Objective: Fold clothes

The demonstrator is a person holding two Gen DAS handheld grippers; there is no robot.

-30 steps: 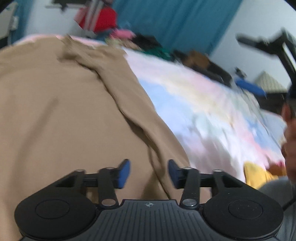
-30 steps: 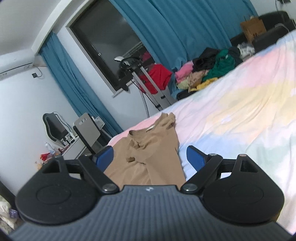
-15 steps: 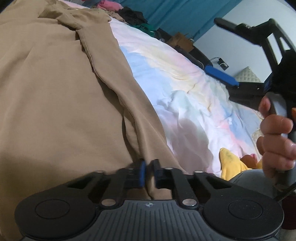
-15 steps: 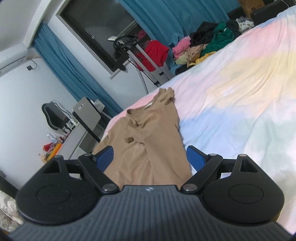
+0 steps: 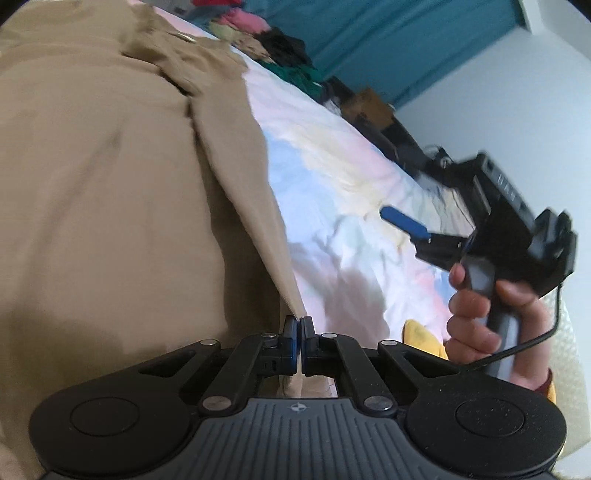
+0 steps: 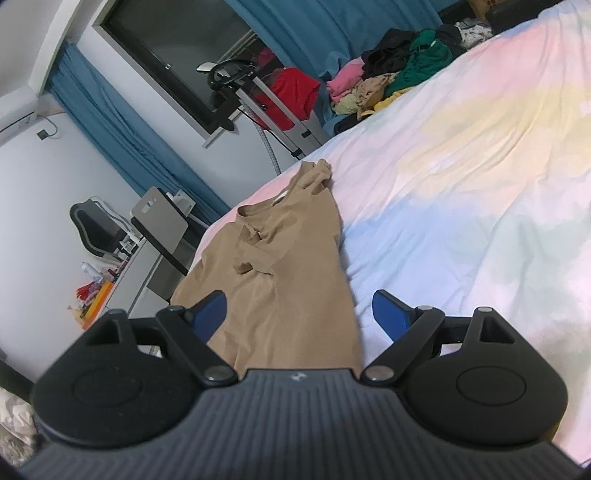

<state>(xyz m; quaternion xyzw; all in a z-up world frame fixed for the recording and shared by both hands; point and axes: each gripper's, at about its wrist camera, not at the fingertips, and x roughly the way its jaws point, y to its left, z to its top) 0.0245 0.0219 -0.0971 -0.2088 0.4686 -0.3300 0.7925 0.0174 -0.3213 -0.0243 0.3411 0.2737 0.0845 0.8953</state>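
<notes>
A tan T-shirt point(image 5: 110, 192) lies spread on the pastel bedsheet point(image 5: 332, 177); in the right wrist view the tan T-shirt point(image 6: 291, 273) stretches away with its collar at the far end. My left gripper point(image 5: 299, 325) is shut on the shirt's near right hem edge, and cloth hangs between and below the pads. My right gripper point(image 6: 299, 310) hovers open above the shirt's near end with nothing between its fingers. In the left wrist view the right gripper point(image 5: 480, 236) is off to the right, held by a person's hand point(image 5: 480, 314).
A pile of mixed clothes point(image 6: 399, 70) sits at the bed's far end before blue curtains point(image 6: 332, 29). A red garment on a stand point(image 6: 291, 92), a desk and chair point(image 6: 103, 232) lie left of the bed. Something yellow point(image 5: 421, 336) lies by the near edge.
My left gripper went from open to shut on the shirt's hem edge and moved along it. The right gripper has dropped closer to the shirt and stayed open.
</notes>
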